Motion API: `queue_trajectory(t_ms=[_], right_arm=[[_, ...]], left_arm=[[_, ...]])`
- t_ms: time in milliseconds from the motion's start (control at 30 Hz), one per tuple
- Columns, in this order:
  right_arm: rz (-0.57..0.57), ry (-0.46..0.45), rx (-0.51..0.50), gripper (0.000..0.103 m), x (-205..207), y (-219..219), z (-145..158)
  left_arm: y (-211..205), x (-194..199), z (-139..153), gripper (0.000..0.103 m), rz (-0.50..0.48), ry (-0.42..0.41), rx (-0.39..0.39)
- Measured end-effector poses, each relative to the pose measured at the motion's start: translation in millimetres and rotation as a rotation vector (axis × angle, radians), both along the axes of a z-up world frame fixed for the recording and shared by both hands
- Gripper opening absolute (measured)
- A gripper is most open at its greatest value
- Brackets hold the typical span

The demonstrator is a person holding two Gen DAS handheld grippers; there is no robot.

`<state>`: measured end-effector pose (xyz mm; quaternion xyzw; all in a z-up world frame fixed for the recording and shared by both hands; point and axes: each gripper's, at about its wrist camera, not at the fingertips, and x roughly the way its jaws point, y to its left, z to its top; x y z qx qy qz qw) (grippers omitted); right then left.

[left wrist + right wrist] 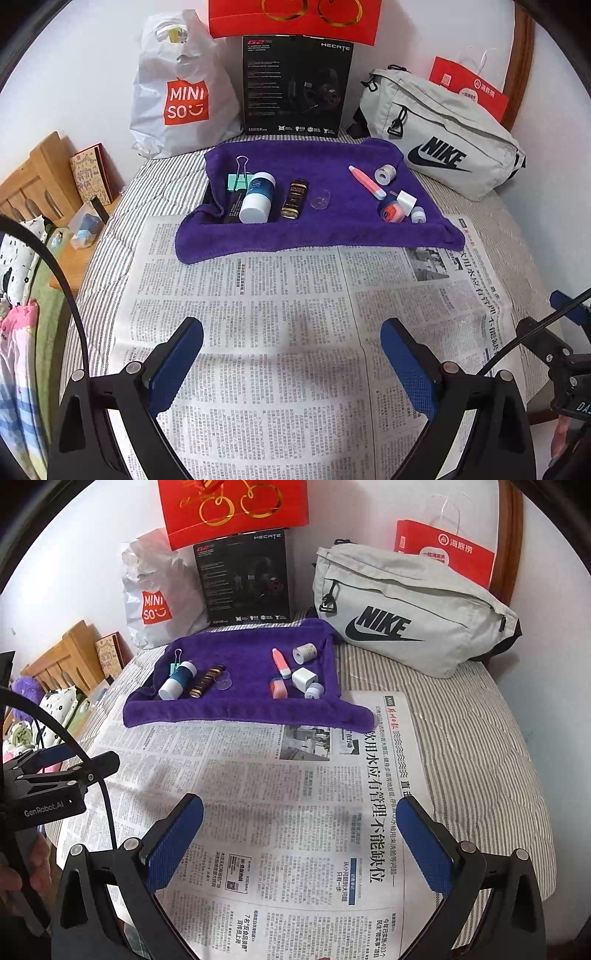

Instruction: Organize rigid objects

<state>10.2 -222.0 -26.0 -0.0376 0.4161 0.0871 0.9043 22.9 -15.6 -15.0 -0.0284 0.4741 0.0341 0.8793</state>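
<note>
My left gripper (pixel 291 354) and right gripper (pixel 301 834) gape empty; the purple towel (pixel 332 229) with its small items lies straight ahead, well apart.

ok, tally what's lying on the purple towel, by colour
Mint green: 1, binder clip
Teal and white: 1, bottle
Dark with gold label: 1, small bottle
Clear: 1, cap
Pink/orange: 2, pink tube, round orange tin
White/grey: 3, tape roll, white cube, small roll
Total: 9

left gripper (pixel 291 332): jaws wide apart, empty | right gripper (pixel 303 812): jaws wide apart, empty
</note>
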Motion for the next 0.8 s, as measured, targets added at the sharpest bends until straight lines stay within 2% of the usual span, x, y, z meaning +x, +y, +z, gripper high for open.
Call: queue_trajectory(t_ms=[800], right_arm=[[-0.002,0.005,0.003,0.102,-0.8,0.6,0.3]], left_arm=[[-0.3,-1.2,-1.7,0.097,-0.003,0.002,-0.004]])
